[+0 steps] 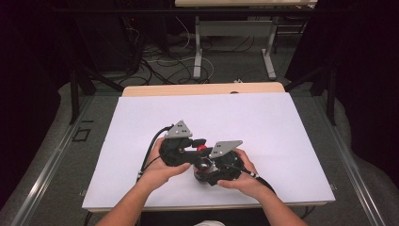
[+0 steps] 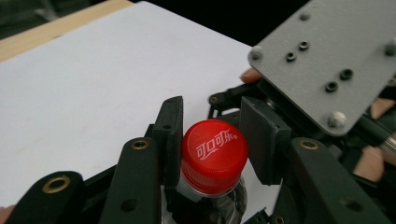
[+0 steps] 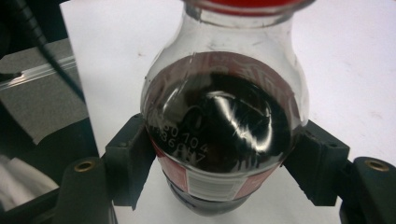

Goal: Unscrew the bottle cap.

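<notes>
While both hands are working close together at the near middle of the table, we are logging the left gripper [image 2: 212, 142] first: its two black jaws are standing on either side of a red bottle cap [image 2: 214, 156], the left pad pressing against the cap's side and the right pad sitting just beside it, so that we are recording it as gripping the cap, though contact on the right side is hard to confirm. Next, we are noting the right gripper [image 3: 219, 165], whose jaws are clamping the body of a clear bottle [image 3: 224, 126] from both sides, near its red and white label. We are seeing dark liquid filling the bottle up to its shoulder, with printed digits showing on the plastic. From the high view, we are listing the left hand [image 1: 162, 167] and the right hand [image 1: 242, 176] holding the two tools against each other, a grey three-cornered plate [image 1: 179, 129] riding on top of each and a black cable trailing from each. Underneath, we are entering a white sheet [image 1: 282, 127] covering the wooden table [image 1: 202, 88], and beyond it a floor strewn with cables [image 1: 164, 66].
</notes>
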`<action>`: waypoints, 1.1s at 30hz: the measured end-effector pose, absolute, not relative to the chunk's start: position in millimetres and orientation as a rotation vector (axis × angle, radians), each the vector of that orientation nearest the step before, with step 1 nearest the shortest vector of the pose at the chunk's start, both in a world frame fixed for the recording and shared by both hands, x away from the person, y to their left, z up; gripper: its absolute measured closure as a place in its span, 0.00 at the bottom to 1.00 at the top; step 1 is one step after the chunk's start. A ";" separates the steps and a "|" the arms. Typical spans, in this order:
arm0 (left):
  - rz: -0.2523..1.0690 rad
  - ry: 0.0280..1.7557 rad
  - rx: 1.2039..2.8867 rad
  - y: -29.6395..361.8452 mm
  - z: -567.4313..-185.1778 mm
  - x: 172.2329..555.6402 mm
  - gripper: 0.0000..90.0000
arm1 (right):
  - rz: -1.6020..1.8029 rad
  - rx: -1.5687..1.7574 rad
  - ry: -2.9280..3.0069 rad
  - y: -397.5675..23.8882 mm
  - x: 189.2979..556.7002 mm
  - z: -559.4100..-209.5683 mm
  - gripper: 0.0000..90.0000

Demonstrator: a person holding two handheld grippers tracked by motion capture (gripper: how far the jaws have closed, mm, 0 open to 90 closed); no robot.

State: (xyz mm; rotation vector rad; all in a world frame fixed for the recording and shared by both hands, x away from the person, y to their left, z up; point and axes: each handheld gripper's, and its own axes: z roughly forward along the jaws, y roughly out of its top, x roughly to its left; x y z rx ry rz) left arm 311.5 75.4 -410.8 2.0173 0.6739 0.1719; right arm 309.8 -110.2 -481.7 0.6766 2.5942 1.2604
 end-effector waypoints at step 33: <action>0.079 0.550 2.035 88.1 -415.0 317.1 0.68 | 1.258 0.654 2.622 -107.9 308.2 -483.8 0.33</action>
